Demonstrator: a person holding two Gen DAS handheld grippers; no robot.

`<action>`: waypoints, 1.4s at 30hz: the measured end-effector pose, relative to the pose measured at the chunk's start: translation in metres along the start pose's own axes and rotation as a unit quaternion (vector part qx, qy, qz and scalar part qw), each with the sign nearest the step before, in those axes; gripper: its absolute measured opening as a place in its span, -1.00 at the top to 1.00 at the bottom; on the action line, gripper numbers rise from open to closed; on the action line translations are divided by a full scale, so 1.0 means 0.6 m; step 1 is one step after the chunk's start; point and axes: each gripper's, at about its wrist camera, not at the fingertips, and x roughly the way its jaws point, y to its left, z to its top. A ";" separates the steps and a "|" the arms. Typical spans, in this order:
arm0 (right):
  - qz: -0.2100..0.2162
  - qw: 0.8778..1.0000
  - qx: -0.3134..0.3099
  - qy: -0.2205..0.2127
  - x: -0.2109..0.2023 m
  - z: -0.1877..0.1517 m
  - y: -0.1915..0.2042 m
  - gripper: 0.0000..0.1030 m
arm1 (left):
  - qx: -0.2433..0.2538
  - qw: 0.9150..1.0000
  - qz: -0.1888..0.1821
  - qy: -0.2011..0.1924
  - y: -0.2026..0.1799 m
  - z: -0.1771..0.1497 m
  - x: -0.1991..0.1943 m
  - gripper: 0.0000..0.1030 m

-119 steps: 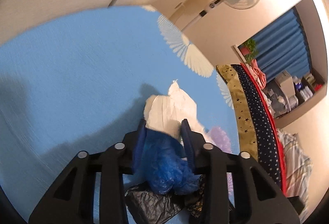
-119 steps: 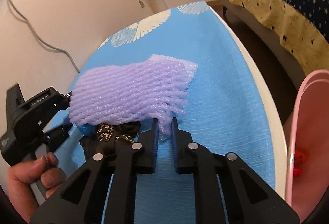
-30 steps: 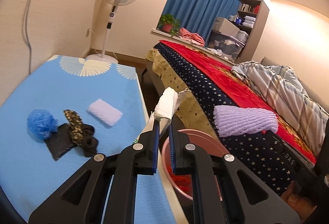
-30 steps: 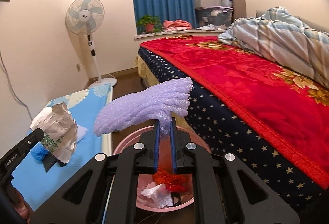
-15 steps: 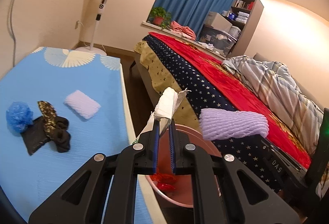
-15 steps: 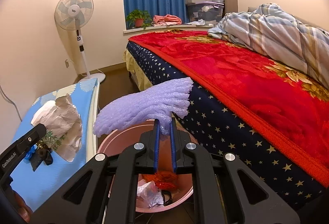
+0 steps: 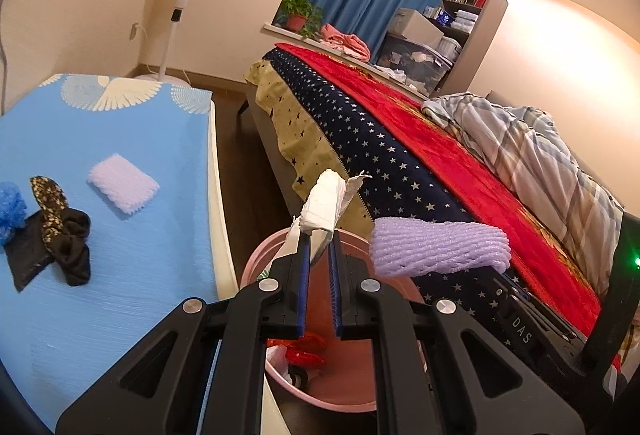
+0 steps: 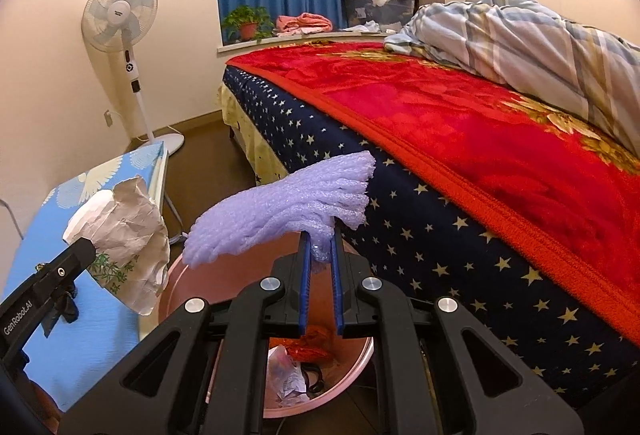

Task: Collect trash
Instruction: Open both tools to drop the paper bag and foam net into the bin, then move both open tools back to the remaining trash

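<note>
1. The left gripper [image 7: 319,249] is clamped on a crumpled white paper [image 7: 322,209], right above the pink bin [image 7: 362,385].
2. The right gripper [image 8: 319,249] is clamped on a purple foam net [image 8: 280,205], above the same bin.
3. This looks like the drop step: next, both tongs need to open so the trash falls in.
4. More trash waits on the blue table [image 7: 132,139].

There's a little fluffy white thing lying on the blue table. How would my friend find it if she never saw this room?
Start at the table with the blue cloth by the bed. Some scraps lie near its left edge: a blue plastic wad and a dark fabric bundle. The small foam net pad lies alone to their right, nearer the table's bed-side edge; it is the only pale, flat, ribbed rectangle there.
</note>
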 end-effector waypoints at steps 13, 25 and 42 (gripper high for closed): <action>-0.009 1.000 -0.002 0.014 0.015 -0.003 -0.007 0.75 | 0.005 1.000 -0.018 0.014 -0.014 -0.002 0.026 0.80; -0.009 0.999 0.003 0.030 0.014 -0.006 -0.016 0.12 | -0.004 1.000 -0.009 0.026 0.011 0.007 0.013 0.44; 0.099 0.995 -0.029 -0.014 -0.042 -0.015 0.086 0.12 | -0.026 0.998 0.055 -0.024 0.107 0.030 -0.102 0.45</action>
